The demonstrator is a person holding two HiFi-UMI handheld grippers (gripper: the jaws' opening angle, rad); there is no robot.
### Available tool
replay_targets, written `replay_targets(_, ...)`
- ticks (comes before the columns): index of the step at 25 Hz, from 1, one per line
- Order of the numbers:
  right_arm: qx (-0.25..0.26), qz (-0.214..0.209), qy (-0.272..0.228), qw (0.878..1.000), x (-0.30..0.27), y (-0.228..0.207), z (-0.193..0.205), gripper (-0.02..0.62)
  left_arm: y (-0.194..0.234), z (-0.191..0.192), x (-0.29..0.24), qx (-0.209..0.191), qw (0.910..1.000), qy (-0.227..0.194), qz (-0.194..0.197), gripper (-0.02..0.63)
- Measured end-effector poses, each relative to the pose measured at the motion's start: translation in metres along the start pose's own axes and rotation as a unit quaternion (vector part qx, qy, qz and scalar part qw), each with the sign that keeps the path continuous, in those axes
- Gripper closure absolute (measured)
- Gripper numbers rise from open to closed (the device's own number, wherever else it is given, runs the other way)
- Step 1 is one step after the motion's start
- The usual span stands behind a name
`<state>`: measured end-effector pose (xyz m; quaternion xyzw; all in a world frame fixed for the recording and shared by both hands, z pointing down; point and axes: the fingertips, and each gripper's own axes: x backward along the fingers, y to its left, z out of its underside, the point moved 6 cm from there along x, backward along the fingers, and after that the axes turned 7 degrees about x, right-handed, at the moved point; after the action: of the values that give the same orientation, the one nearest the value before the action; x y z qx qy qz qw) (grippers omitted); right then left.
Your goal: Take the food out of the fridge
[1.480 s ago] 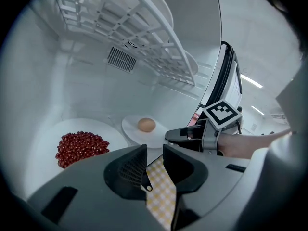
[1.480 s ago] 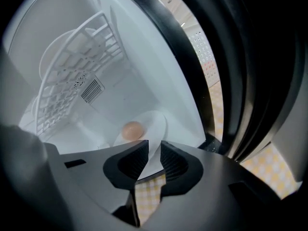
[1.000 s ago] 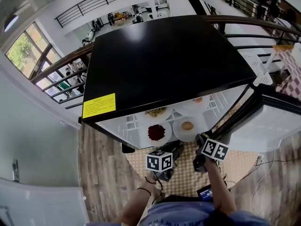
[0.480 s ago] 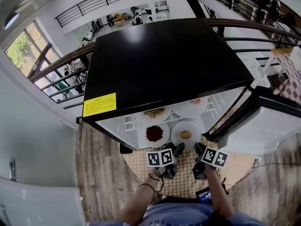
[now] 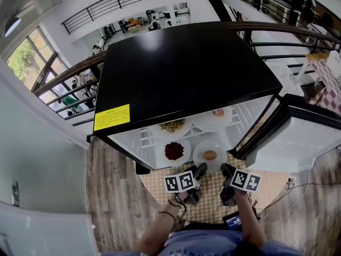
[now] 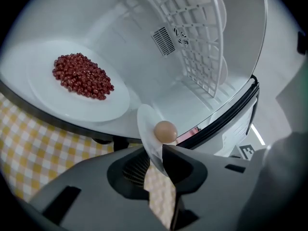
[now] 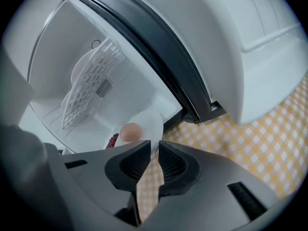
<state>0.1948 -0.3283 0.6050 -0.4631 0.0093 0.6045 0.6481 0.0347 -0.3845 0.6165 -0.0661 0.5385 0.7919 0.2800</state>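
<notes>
A small white plate (image 5: 210,154) with a round brown food ball (image 5: 211,154) sits at the front of the open fridge's shelf (image 5: 154,161). My left gripper (image 5: 200,169) has just been closing, and its jaws now pinch the near left rim of that plate (image 6: 147,124), with the ball (image 6: 165,131) just beyond them. My right gripper (image 5: 226,169) is shut on the plate's rim (image 7: 149,124) from the right, beside the ball (image 7: 131,131). A larger plate of red beans (image 6: 82,76) lies to the left on the same shelf.
Further back stand a plate of noodles (image 5: 173,126) and another plate (image 5: 216,116). The black fridge top (image 5: 186,63) overhangs the shelves. The open white door (image 5: 303,137) is on the right. A white wire rack (image 6: 192,42) leans inside. A yellow checked mat (image 5: 208,196) covers the floor below.
The plate with the brown ball has slid toward the fridge's front edge with the right gripper on it. The left gripper has rolled and come up to the plate's left rim.
</notes>
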Motion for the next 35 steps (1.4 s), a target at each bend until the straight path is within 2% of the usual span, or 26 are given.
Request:
replay_targets(3,0.004,-0.004,-0.003,1.0,0.008,0.003,0.003,0.537,-0.005,0.005,0.008,0.001,0.9999,-0.005,0.01,0.523)
replay_targets(10,0.025,-0.02,-0.015,0.999,0.032,0.017,0.008,0.537,-0.018,0.016,0.031,0.032,0.9985,-0.024,0.038,0.534)
replay_targets(19,0.042,-0.046,-0.028,0.998,0.067,0.047,0.023,0.537,-0.038,0.029,0.076,0.027,0.997,-0.05,0.053,0.535)
replay_targets(35,0.094,-0.082,-0.035,0.992,0.119,0.111,0.07,0.537,-0.049,0.064,0.173,0.037,0.9929,-0.1,0.052,0.541)
